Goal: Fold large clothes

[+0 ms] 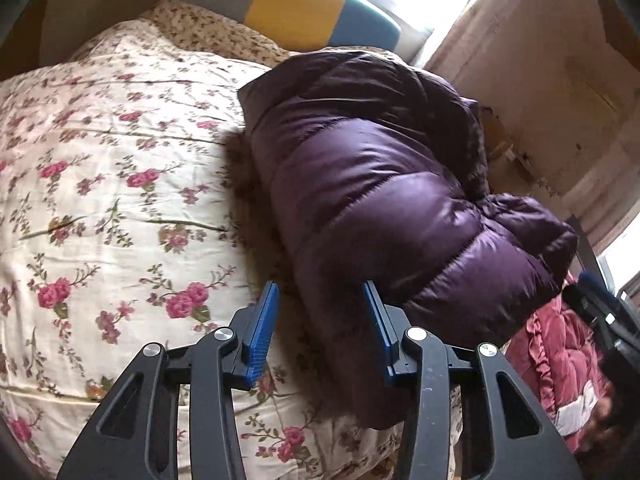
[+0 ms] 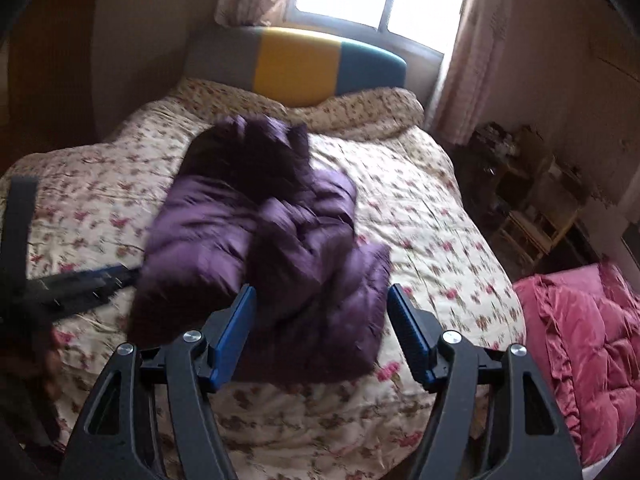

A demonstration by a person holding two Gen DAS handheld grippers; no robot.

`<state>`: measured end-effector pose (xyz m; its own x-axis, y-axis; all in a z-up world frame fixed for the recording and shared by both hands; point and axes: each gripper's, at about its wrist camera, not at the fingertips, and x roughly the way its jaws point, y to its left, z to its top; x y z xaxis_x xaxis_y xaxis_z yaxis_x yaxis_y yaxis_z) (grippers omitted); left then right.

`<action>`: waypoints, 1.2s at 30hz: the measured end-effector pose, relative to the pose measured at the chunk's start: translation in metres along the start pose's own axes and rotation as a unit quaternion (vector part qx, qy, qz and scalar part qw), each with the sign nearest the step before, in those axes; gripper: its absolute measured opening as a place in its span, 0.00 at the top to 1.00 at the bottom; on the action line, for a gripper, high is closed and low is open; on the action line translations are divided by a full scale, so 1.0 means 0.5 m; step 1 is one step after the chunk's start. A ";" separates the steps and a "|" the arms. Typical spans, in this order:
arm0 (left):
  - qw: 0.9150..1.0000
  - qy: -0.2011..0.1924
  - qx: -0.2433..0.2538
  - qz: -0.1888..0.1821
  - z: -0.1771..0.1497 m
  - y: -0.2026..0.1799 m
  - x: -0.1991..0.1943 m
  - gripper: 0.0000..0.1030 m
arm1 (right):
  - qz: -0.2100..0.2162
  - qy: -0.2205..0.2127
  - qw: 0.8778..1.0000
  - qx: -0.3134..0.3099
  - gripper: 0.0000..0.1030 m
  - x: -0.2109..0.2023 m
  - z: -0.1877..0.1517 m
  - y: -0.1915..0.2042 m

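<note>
A purple puffer jacket (image 1: 380, 184) lies bundled on the floral bedspread (image 1: 104, 168), with brown fur trim (image 1: 244, 184) showing at its left edge. My left gripper (image 1: 322, 296) is open, its blue pads on either side of the jacket's near edge, holding nothing. In the right wrist view the jacket (image 2: 256, 224) lies in the middle of the bedspread (image 2: 432, 216). My right gripper (image 2: 322, 300) is open and empty, above the jacket's near end. The left gripper (image 2: 80, 280) shows at the jacket's left side in that view.
A grey, yellow and teal headboard (image 2: 296, 64) stands under the window at the far end. A pink quilted bundle (image 2: 592, 344) lies to the right of the bed. Wooden stools and clutter (image 2: 528, 208) stand by the right wall. A curtain (image 2: 468, 60) hangs nearby.
</note>
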<state>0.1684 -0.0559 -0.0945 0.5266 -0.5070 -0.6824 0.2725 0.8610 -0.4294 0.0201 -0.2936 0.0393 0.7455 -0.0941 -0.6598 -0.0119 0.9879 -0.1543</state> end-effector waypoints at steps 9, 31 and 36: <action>0.998 -0.010 0.066 0.018 -0.004 -0.028 -0.008 0.62 | -0.005 0.047 0.999 -0.025 0.80 0.119 -0.003 0.037; 0.993 0.011 0.111 0.034 -0.030 -0.087 0.110 0.62 | -0.016 0.089 0.995 0.044 0.85 0.244 -0.132 -0.015; 0.995 0.010 0.094 0.023 -0.017 -0.080 0.083 0.62 | -0.024 0.092 0.994 0.053 0.81 0.226 -0.112 -0.015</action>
<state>0.1722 -0.1116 -0.1107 0.5264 -0.4662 -0.7111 0.3957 0.8745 -0.2804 0.0669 -0.3187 -0.0754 0.6092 -0.1518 -0.7783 0.0981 0.9884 -0.1160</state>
